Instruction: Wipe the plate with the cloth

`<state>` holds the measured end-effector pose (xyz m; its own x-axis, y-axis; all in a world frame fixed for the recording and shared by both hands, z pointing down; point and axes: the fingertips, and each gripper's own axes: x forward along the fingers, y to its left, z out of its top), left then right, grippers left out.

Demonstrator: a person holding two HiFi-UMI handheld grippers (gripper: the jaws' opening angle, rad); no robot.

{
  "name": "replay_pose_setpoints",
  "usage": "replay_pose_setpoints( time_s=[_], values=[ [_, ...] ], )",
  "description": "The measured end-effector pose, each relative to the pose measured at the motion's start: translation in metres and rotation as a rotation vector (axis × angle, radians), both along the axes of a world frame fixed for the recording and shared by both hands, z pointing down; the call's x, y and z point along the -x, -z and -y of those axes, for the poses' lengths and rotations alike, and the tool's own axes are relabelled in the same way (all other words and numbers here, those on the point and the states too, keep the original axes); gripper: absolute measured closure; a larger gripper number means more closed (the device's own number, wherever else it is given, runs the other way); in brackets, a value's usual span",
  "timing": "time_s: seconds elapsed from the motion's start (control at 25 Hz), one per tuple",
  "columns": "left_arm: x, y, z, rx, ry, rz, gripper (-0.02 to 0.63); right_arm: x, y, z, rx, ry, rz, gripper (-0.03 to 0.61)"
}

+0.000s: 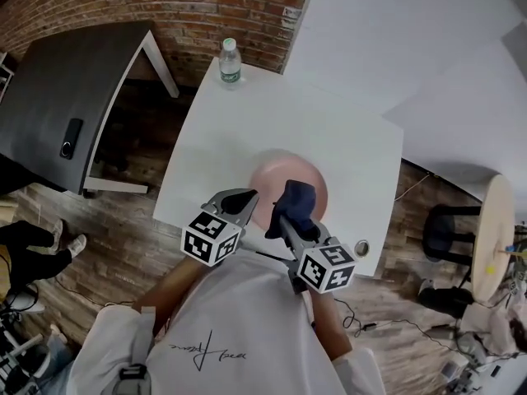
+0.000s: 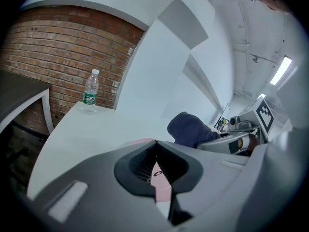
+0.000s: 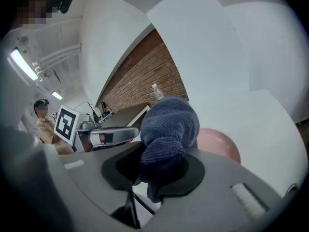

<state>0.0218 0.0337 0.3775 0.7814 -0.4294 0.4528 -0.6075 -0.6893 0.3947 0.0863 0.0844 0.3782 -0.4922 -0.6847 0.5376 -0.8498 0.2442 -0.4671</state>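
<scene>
White table (image 1: 247, 130) – bare apart from the items below. Pink plate (image 1: 265, 178) lies near its front edge. Left gripper (image 1: 244, 197) reaches in low from the left, jaws closed on the plate's near-left rim. Right gripper (image 1: 288, 219) is angled forward over the plate, jaws clamped on the bunched dark blue cloth (image 1: 296, 201) – the cloth rests on the plate's right half. Water bottle (image 1: 230, 62) stands upright at the far edge.

Operator and grippers.
White T-shirt (image 1: 222, 327) with dark script; grey left gripper (image 1: 244, 196) and right gripper (image 1: 287, 214), each bearing a black-and-white marker cube (image 1: 211, 237).
</scene>
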Motion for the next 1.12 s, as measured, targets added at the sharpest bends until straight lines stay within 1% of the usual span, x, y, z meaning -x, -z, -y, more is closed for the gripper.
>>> replay_pose_setpoints(
  time_s=[0.32,0.44,0.56,0.6,0.8,0.92,1.04,1.12],
  values=[
    [0.013,-0.026,0.013,0.058,0.03,0.038,0.598,-0.004,-0.02,0.013,0.045,0.023,0.002,0.48],
    [0.012,-0.039,0.018,0.085,0.038,0.046,0.598,-0.017,-0.032,0.012,0.076,0.005,-0.017,0.479],
    [0.012,-0.05,0.027,0.093,0.036,0.074,0.598,-0.027,-0.041,0.014,0.098,-0.017,-0.031,0.479],
    [0.013,-0.054,0.031,0.096,0.039,0.079,0.585,-0.029,-0.044,0.015,0.106,-0.022,-0.03,0.479],
    [0.02,-0.067,0.042,0.121,0.088,0.077,0.582,-0.032,-0.053,0.022,0.143,-0.06,0.019,0.479],
    [0.014,-0.079,0.047,0.151,0.072,0.086,0.562,-0.04,-0.061,0.028,0.166,-0.071,0.009,0.479],
    [0.011,-0.092,0.051,0.162,0.061,0.117,0.56,-0.04,-0.065,0.036,0.194,-0.073,0.059,0.478],
    [0.012,-0.1,0.053,0.178,0.062,0.126,0.558,-0.038,-0.069,0.039,0.21,-0.068,0.066,0.479]
  ],
)
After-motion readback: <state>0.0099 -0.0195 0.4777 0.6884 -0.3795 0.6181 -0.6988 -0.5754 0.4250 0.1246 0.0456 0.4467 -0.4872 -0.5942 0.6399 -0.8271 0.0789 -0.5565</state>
